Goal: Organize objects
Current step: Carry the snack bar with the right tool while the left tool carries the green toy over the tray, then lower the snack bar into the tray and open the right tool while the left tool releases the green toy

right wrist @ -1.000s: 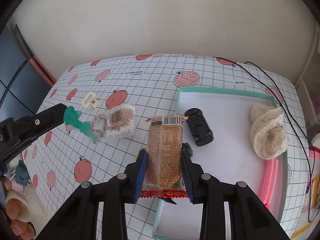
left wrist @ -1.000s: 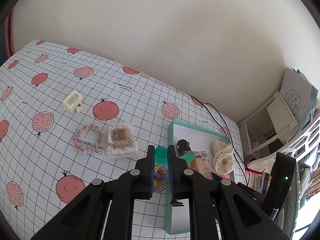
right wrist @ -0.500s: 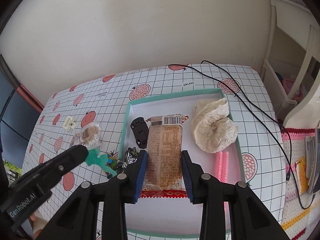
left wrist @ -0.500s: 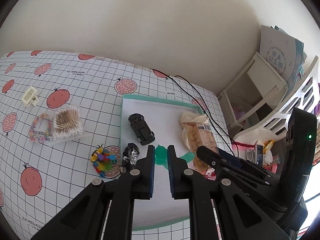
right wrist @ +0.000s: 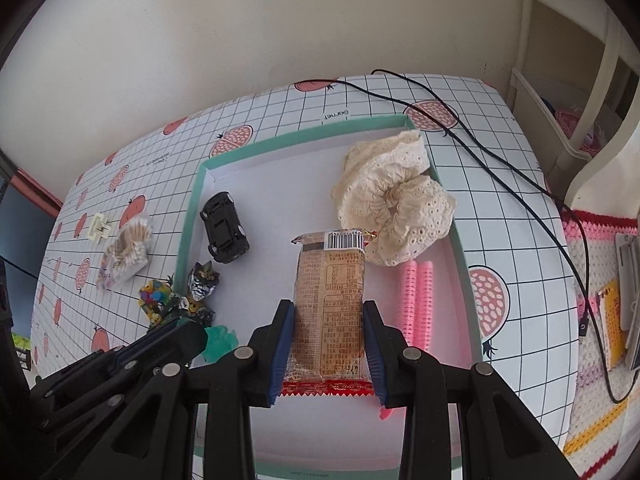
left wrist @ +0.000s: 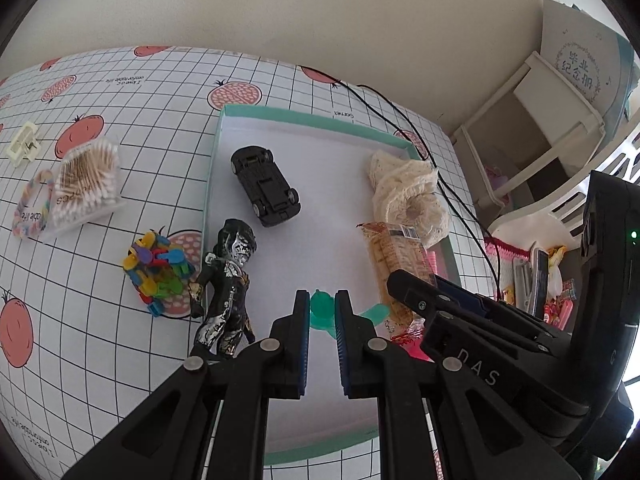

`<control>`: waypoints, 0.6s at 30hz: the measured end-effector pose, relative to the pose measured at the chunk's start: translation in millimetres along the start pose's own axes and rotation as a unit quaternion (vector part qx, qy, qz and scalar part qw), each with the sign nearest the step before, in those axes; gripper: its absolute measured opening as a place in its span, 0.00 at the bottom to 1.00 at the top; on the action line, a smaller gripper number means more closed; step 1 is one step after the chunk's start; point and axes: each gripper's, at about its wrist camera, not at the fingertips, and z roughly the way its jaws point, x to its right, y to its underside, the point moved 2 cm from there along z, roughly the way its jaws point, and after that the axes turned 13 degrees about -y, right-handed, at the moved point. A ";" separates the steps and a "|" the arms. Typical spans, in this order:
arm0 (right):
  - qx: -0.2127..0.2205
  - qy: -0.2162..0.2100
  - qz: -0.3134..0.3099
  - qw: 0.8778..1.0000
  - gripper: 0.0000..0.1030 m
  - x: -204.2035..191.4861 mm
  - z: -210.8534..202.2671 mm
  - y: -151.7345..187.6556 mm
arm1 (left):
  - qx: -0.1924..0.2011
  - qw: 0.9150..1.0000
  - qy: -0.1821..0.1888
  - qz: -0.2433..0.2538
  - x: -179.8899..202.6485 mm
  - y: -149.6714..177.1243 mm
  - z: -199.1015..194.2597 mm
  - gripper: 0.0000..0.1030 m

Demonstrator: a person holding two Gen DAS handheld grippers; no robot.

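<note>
My left gripper (left wrist: 322, 312) is shut on a small green plastic piece (left wrist: 323, 309) and hovers over the white floor of the teal-rimmed tray (left wrist: 316, 122). Over the same tray (right wrist: 304, 138), my right gripper (right wrist: 329, 334) is shut on a brown snack packet (right wrist: 329, 300). Inside the tray lie a black toy car (left wrist: 265, 185), a cream lace scrunchie (right wrist: 390, 216) and pink rollers (right wrist: 416, 304). A black and silver figurine (left wrist: 226, 288) stands at the tray's left rim.
On the grid-patterned tablecloth to the left lie a pile of coloured clips (left wrist: 156, 270), a cotton swab pack (left wrist: 88, 184), a pastel bracelet (left wrist: 32, 204) and a cream clip (left wrist: 22, 148). A black cable (right wrist: 500, 156) runs along the right. White shelving (left wrist: 532, 132) stands beyond the table.
Both grippers have moved right from the tablecloth to over the tray and dropped lower, each still holding its object. The tray and its contents now look larger.
</note>
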 end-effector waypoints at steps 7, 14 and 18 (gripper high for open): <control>-0.020 0.010 0.002 1.000 0.35 6.8 15.9 6.3 | -0.006 1.000 -0.020 0.019 6.7 5.9 9.3 0.12; -0.022 0.009 0.007 1.000 0.36 7.4 14.8 6.6 | -0.005 1.000 -0.022 0.021 6.5 1.1 1.8 0.12; -0.023 0.014 0.002 1.000 0.37 4.8 13.7 5.9 | -0.002 0.999 -0.026 0.025 8.9 -2.2 -0.9 0.15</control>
